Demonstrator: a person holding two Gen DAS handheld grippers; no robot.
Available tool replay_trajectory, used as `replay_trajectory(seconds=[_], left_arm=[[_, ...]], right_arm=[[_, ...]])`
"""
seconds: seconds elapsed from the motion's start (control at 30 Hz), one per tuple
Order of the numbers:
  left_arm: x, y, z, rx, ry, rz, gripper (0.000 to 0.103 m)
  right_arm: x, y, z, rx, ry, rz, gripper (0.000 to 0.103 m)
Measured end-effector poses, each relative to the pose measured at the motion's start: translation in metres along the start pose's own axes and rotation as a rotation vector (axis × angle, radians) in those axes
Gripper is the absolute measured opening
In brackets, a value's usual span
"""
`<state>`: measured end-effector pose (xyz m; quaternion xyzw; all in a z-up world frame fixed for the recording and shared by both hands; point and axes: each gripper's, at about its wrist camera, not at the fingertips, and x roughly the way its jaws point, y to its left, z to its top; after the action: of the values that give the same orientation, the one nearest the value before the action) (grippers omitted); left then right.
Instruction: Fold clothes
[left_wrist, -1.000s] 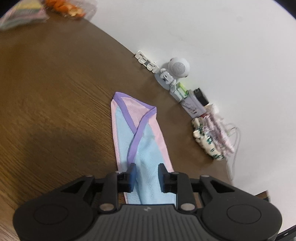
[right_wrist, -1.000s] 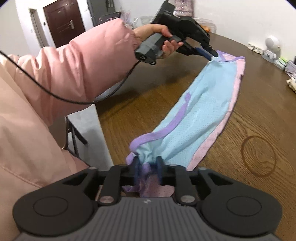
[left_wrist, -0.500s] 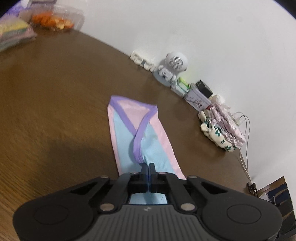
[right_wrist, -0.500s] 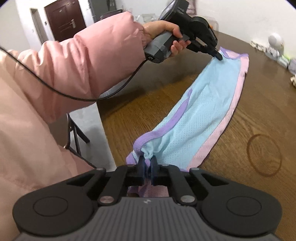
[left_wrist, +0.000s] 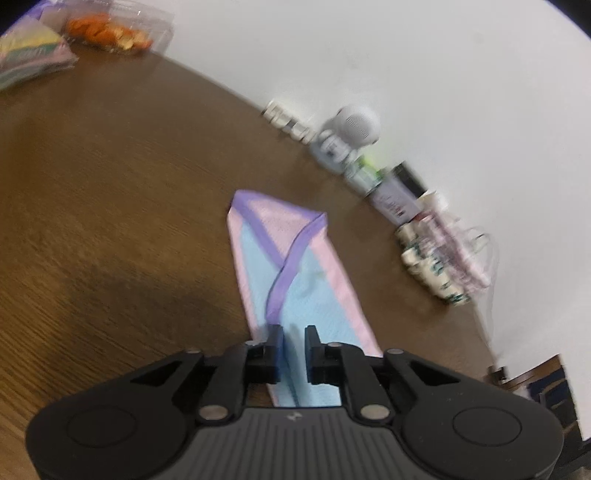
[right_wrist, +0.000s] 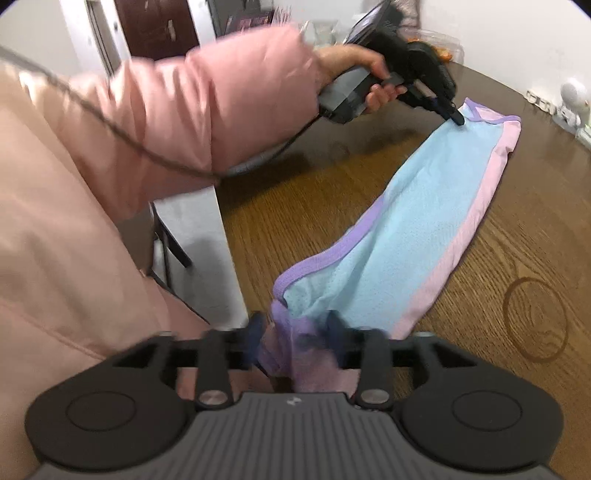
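A light blue garment (left_wrist: 314, 288) with pink side bands and purple trim lies as a long folded strip on the brown wooden table (left_wrist: 110, 221). My left gripper (left_wrist: 294, 343) is at its far end, where the purple trim crosses. Its jaws are opening, with blue cloth showing in the narrow gap and not pinched. In the right wrist view the garment (right_wrist: 424, 221) runs away from my right gripper (right_wrist: 297, 328). Those jaws are opening too, with the bunched purple and pink near end loose between them. A hand holds the left gripper (right_wrist: 458, 120) tip-down on the cloth.
Along the wall stand a white round figure (left_wrist: 354, 125), a small box (left_wrist: 391, 199) and a floral pouch (left_wrist: 439, 258). A clear tub of orange food (left_wrist: 110, 29) sits far left. A pink sleeve (right_wrist: 221, 110) and cable cross above the table edge. A ring mark (right_wrist: 535, 321) is at the right.
Both grippers were shut on the cloth half a second ago and their jaws have now parted. The right gripper has risen slightly and the bunched end hangs loose.
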<state>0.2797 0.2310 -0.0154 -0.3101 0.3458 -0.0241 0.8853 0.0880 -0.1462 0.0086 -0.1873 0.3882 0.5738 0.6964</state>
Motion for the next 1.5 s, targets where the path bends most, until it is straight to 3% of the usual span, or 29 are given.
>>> replay_trajectory(seconds=[0.07, 0.17, 0.2, 0.27, 0.37, 0.47, 0.63, 0.77, 0.87, 1.0, 1.1, 1.13, 1.2, 1.27, 1.33, 1.37, 1.43, 1.5], left_arm=[[-0.013, -0.006, 0.001, 0.04, -0.021, -0.014, 0.018], [-0.025, -0.024, -0.006, 0.145, -0.013, -0.034, 0.017], [-0.027, -0.031, -0.01, 0.184, -0.005, -0.038, 0.015], [-0.024, -0.045, -0.02, 0.252, 0.03, -0.019, 0.005], [-0.015, -0.05, -0.034, 0.313, 0.064, 0.02, 0.005], [-0.004, -0.04, -0.039, 0.306, 0.082, 0.052, 0.002], [-0.002, -0.031, -0.033, 0.266, 0.09, 0.049, 0.003], [-0.011, -0.036, -0.021, 0.247, 0.036, -0.002, 0.006], [-0.001, -0.042, -0.012, 0.247, 0.013, 0.026, 0.006], [0.023, -0.041, -0.007, 0.257, 0.029, 0.11, 0.006], [0.024, -0.033, -0.007, 0.235, 0.019, 0.1, 0.006], [0.022, -0.033, -0.006, 0.222, 0.018, 0.093, 0.008], [0.01, -0.038, -0.007, 0.239, -0.02, 0.086, 0.029], [-0.013, -0.051, -0.014, 0.296, -0.085, 0.086, 0.07], [-0.041, -0.066, -0.026, 0.354, -0.154, 0.093, 0.092], [-0.055, -0.073, -0.033, 0.383, -0.187, 0.096, 0.096], [-0.083, -0.084, -0.051, 0.439, -0.233, 0.1, 0.098], [-0.107, -0.091, -0.072, 0.478, -0.249, 0.105, 0.102]], right_arm=[[-0.016, -0.015, 0.006, 0.065, -0.062, 0.024, 0.043], [-0.022, -0.039, 0.014, 0.156, -0.152, 0.043, 0.041], [-0.017, -0.047, 0.018, 0.167, -0.16, 0.027, 0.036], [0.001, -0.05, 0.025, 0.161, -0.139, 0.0, 0.02], [0.024, -0.047, 0.033, 0.108, -0.086, -0.025, 0.017], [0.03, -0.033, 0.033, 0.035, -0.024, -0.041, 0.016], [0.021, -0.03, 0.034, 0.045, -0.014, -0.027, 0.017], [-0.001, -0.045, 0.042, 0.102, -0.075, -0.031, 0.019], [-0.004, -0.051, 0.043, 0.119, -0.094, -0.083, 0.019], [0.005, -0.05, 0.034, 0.146, -0.069, -0.074, 0.019], [0.006, -0.048, 0.027, 0.175, -0.093, -0.058, 0.021], [0.004, -0.048, 0.026, 0.183, -0.099, -0.057, 0.022], [-0.004, -0.05, 0.022, 0.201, -0.126, -0.063, 0.026], [-0.013, -0.049, 0.02, 0.208, -0.166, -0.082, 0.04], [-0.024, -0.049, 0.022, 0.211, -0.209, -0.11, 0.057], [-0.029, -0.049, 0.021, 0.214, -0.229, -0.123, 0.062], [-0.035, -0.047, 0.018, 0.222, -0.255, -0.149, 0.083], [-0.038, -0.048, 0.014, 0.241, -0.272, -0.171, 0.094]])
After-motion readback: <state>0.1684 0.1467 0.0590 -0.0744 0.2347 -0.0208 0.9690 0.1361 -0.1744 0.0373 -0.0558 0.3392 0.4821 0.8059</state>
